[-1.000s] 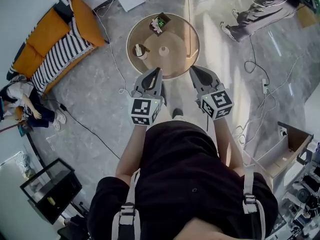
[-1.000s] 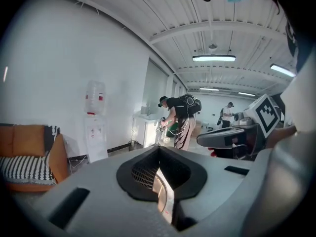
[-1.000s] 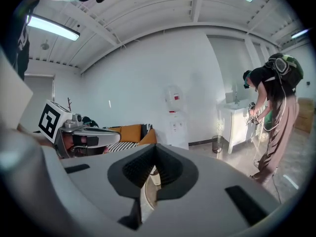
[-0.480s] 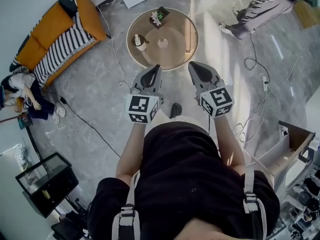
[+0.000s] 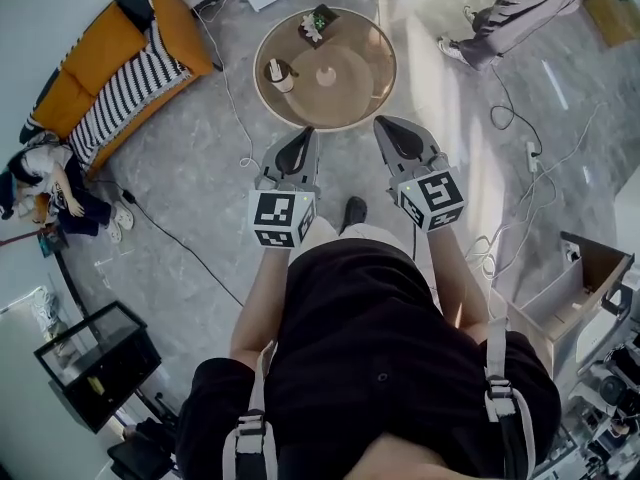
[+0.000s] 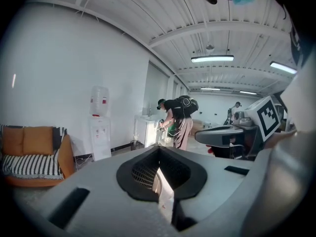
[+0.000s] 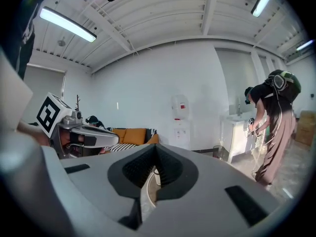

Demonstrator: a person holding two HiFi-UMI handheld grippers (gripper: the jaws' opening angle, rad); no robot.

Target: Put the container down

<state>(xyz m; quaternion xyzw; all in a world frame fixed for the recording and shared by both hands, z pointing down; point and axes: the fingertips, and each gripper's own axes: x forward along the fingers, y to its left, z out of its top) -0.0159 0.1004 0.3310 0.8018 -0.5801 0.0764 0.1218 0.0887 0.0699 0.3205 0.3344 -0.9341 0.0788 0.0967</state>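
A small white container (image 5: pixel 279 74) stands upright on the left part of the round wooden table (image 5: pixel 365 93). Nothing holds it. My left gripper (image 5: pixel 300 140) and right gripper (image 5: pixel 388 126) hang side by side just short of the table's near edge, both shut with nothing between their jaws. In the left gripper view the left gripper (image 6: pixel 159 169) points level into the room, its jaws closed on nothing. The right gripper view shows the right gripper (image 7: pixel 154 174) the same way, with a sliver of the table seen past the pads.
A potted plant in a dark box (image 5: pixel 320 23) sits at the table's far edge. An orange sofa with a striped throw (image 5: pixel 110 68) lies to the left. Cables (image 5: pixel 520 168) run over the floor at the right, near a standing person (image 5: pixel 510 18). A water dispenser (image 6: pixel 100 127) stands by the wall.
Both grippers have drawn back from the table: their tips overlapped its near rim before and now hang short of it. The table sits higher in the head view.
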